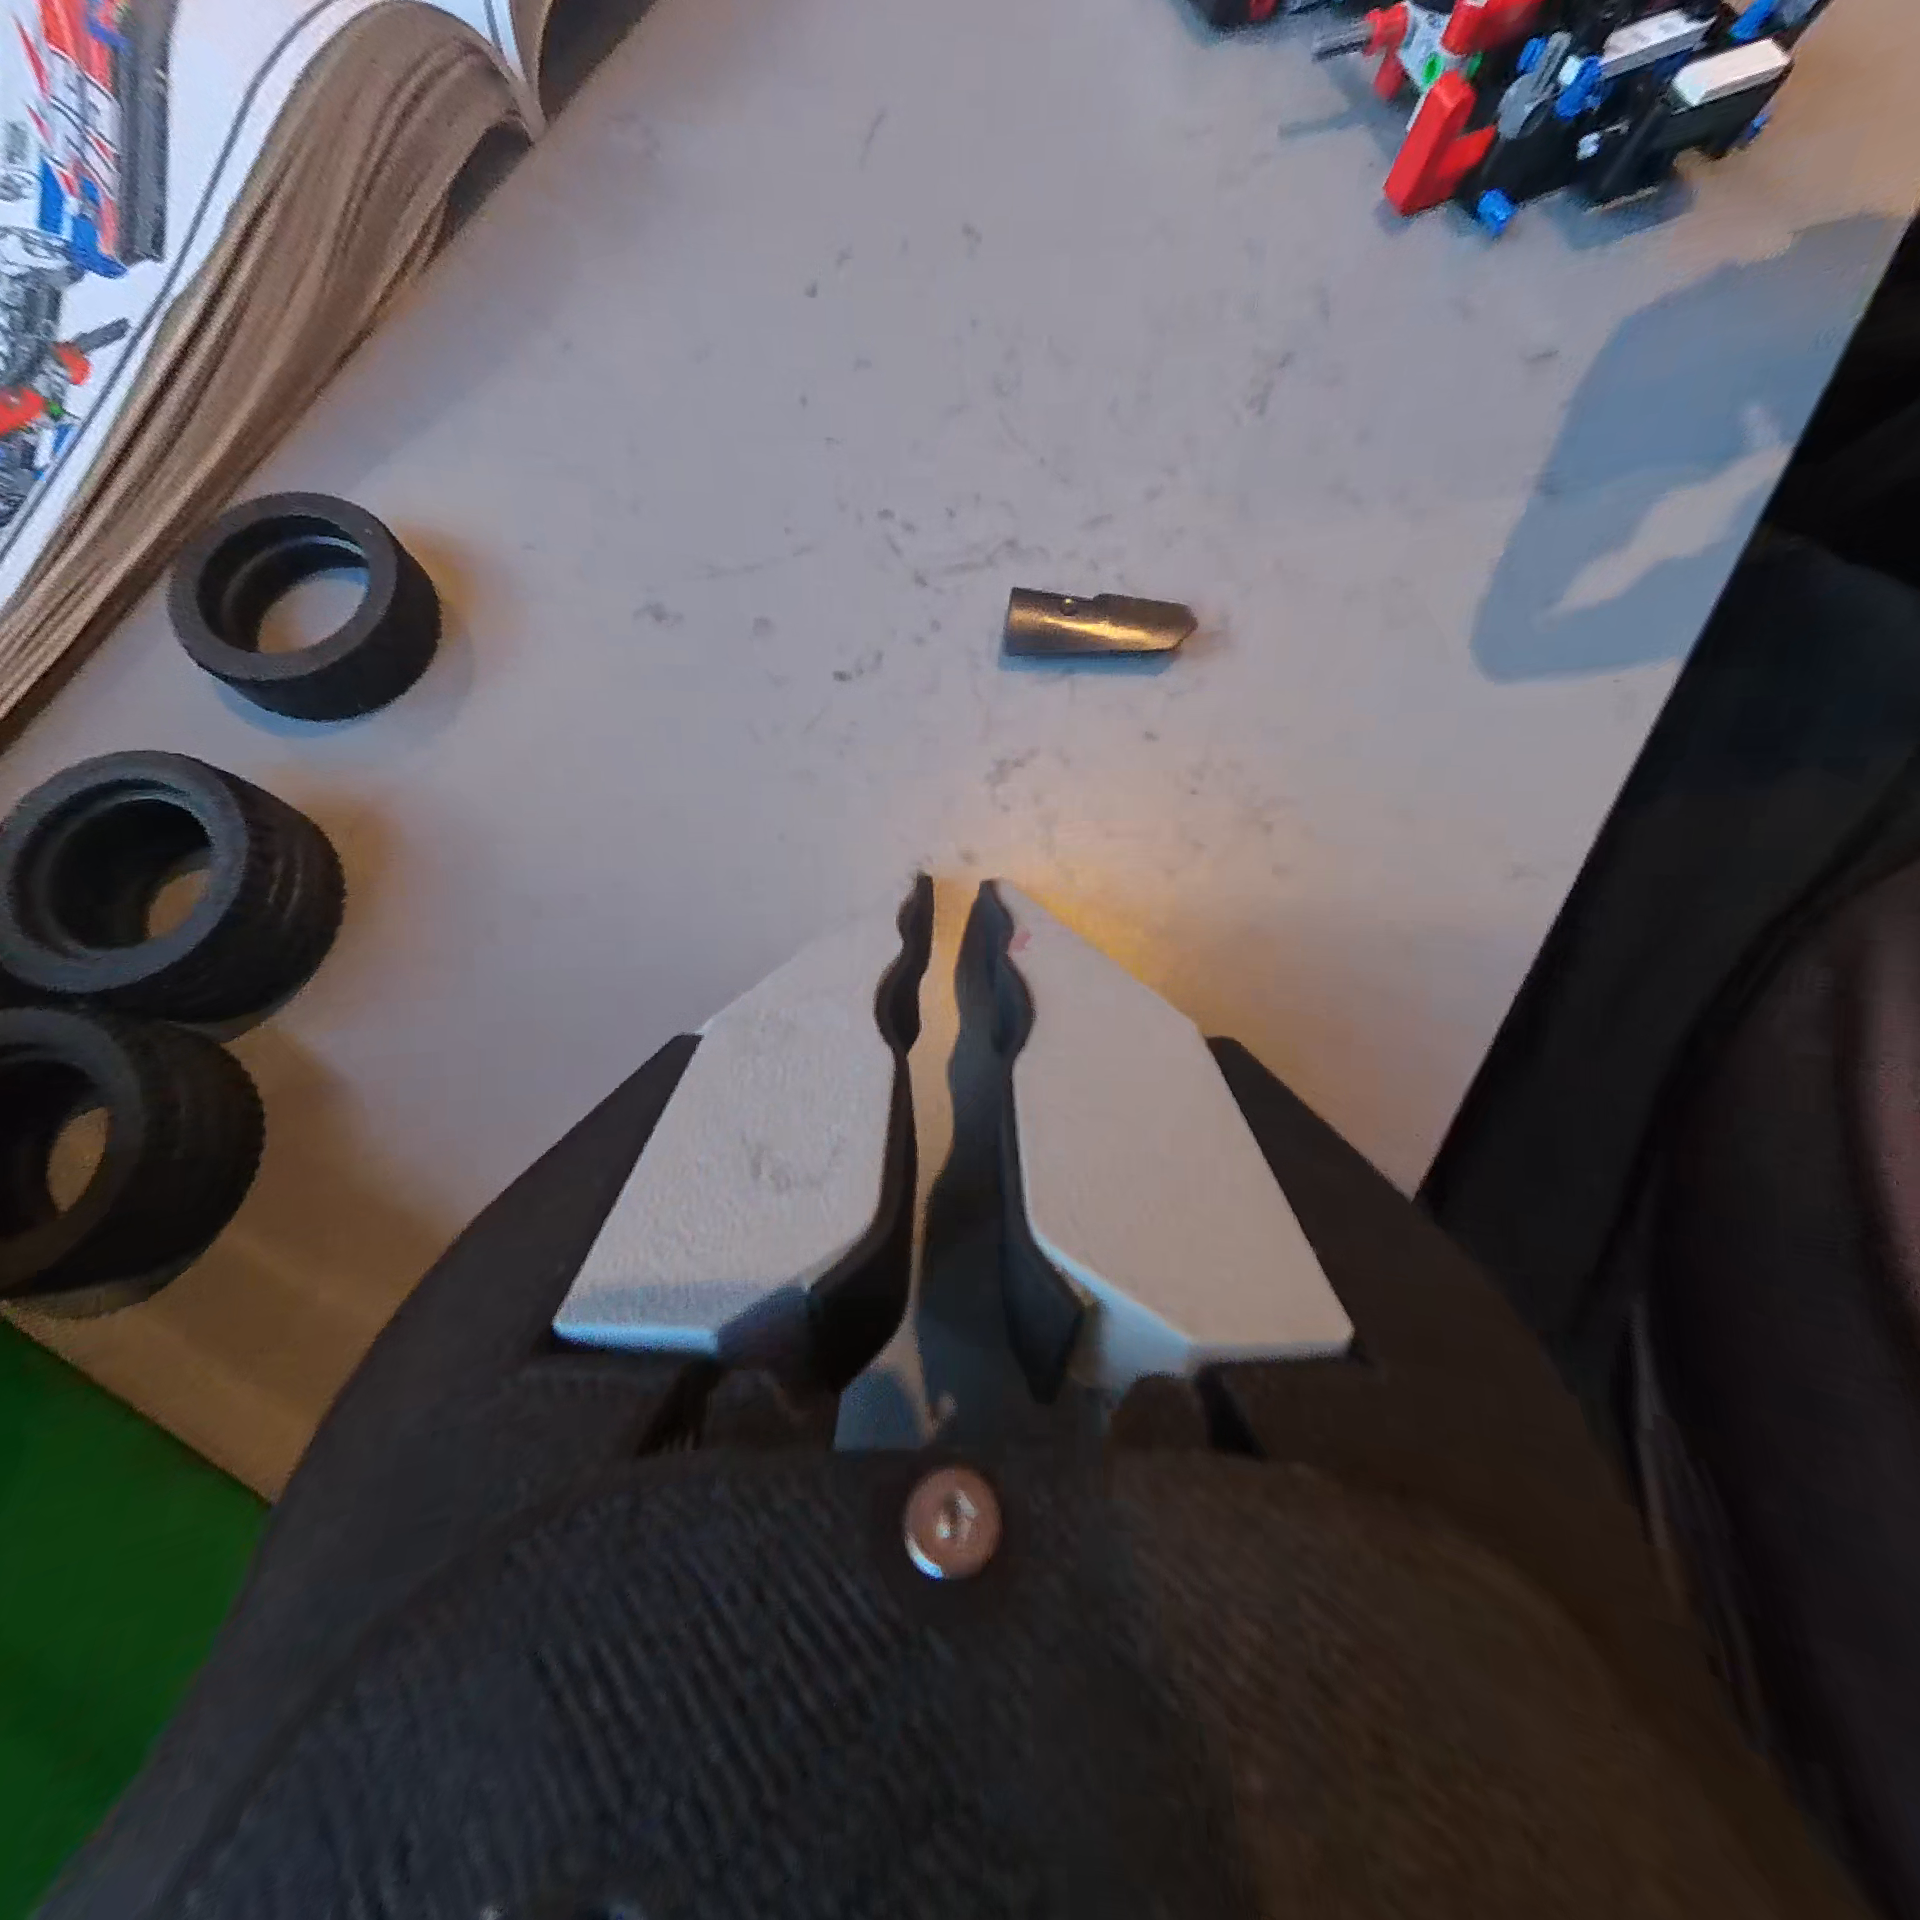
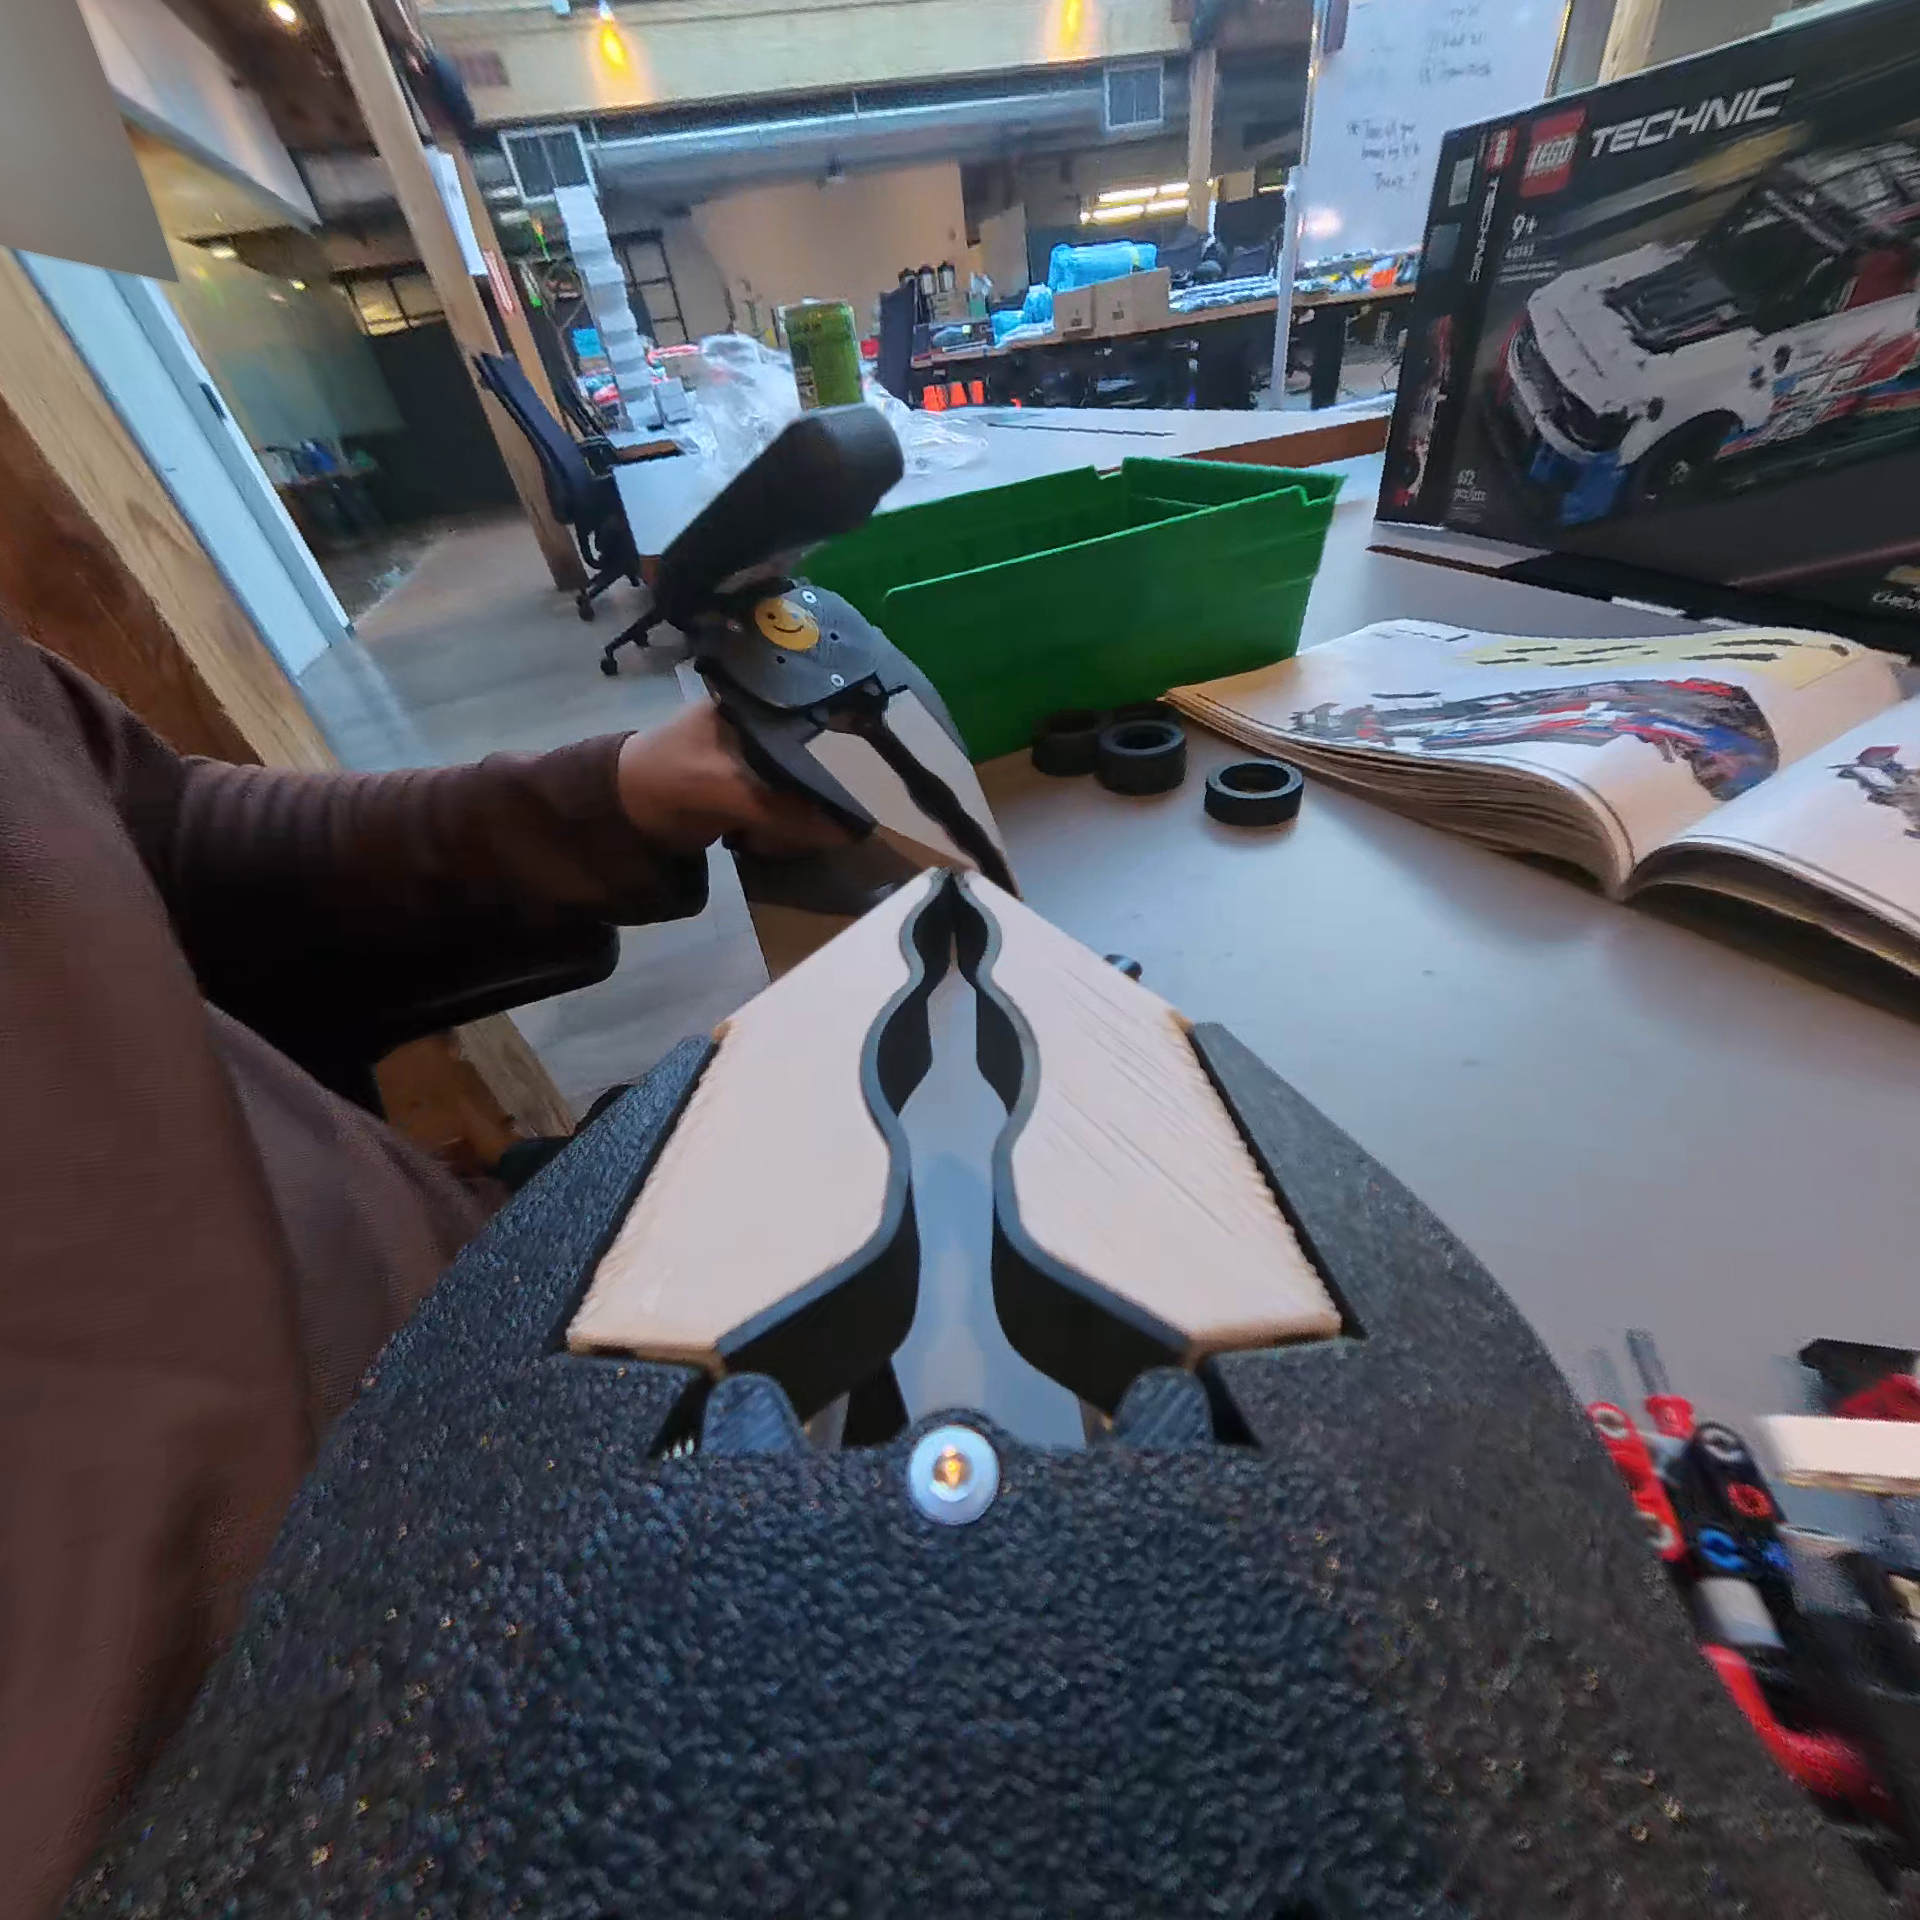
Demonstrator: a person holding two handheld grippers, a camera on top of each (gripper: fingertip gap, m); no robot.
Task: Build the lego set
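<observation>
A small dark grey Lego piece (image 1: 1096, 623) lies alone on the pale table (image 1: 831, 364), a short way ahead and right of my left gripper (image 1: 954, 883). The left gripper's fingers stand almost together with a thin gap and hold nothing. It also shows in the right wrist view (image 2: 982, 857), held by a hand, just beyond my right gripper (image 2: 951, 878). The right gripper is shut and empty, above the table's near edge. The partly built red, black and blue model (image 1: 1558, 114) sits at the far right, and at the lower right of the right wrist view (image 2: 1745, 1538).
Three black tyres (image 1: 301, 603) (image 1: 166, 883) (image 1: 104, 1153) stand at the left, beside the open instruction book (image 1: 156, 260) (image 2: 1558, 748). A green bin (image 2: 1091, 603) and the set's box (image 2: 1662, 312) stand behind. The table edge and a black chair (image 1: 1766, 1039) are at the right.
</observation>
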